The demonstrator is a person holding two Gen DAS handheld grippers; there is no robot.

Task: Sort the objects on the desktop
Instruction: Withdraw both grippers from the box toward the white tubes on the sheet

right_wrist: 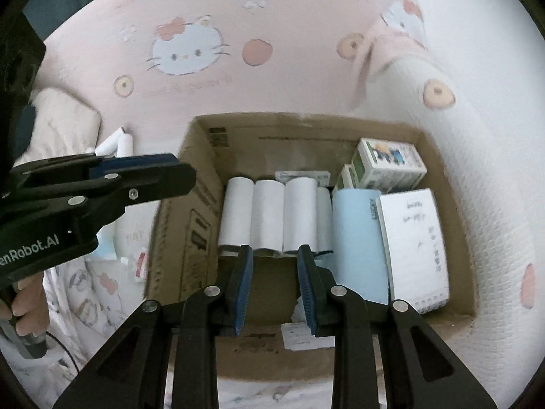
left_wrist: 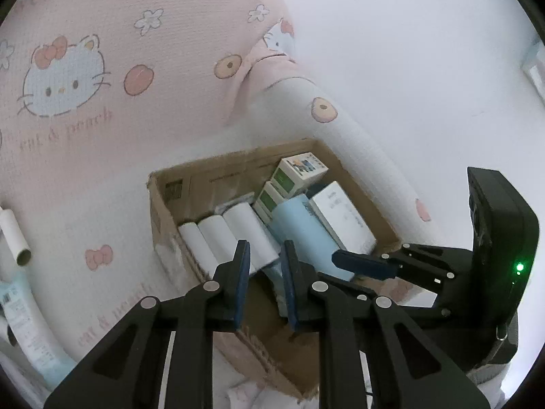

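Note:
A brown cardboard box [right_wrist: 201, 156] sits on a Hello Kitty sheet; it also shows in the left wrist view [left_wrist: 163, 211]. Inside lie several white rolls [right_wrist: 265, 214], a light blue pack [right_wrist: 357, 238], a white booklet [right_wrist: 412, 238] and small green-and-white cartons [right_wrist: 391, 163]. My right gripper [right_wrist: 276, 259] is open and empty, hovering over the box's near part. My left gripper [left_wrist: 265, 252] is open and empty above the box's near left wall. The right gripper [left_wrist: 344, 260] reaches in from the right in the left wrist view.
A white tube [left_wrist: 15, 235] and a pale blue tube [left_wrist: 30, 334] lie on the sheet left of the box. White tubes [right_wrist: 117, 145] and small packets [right_wrist: 136, 262] lie beside the box's left wall. A pink pillow [right_wrist: 204, 34] lies behind the box.

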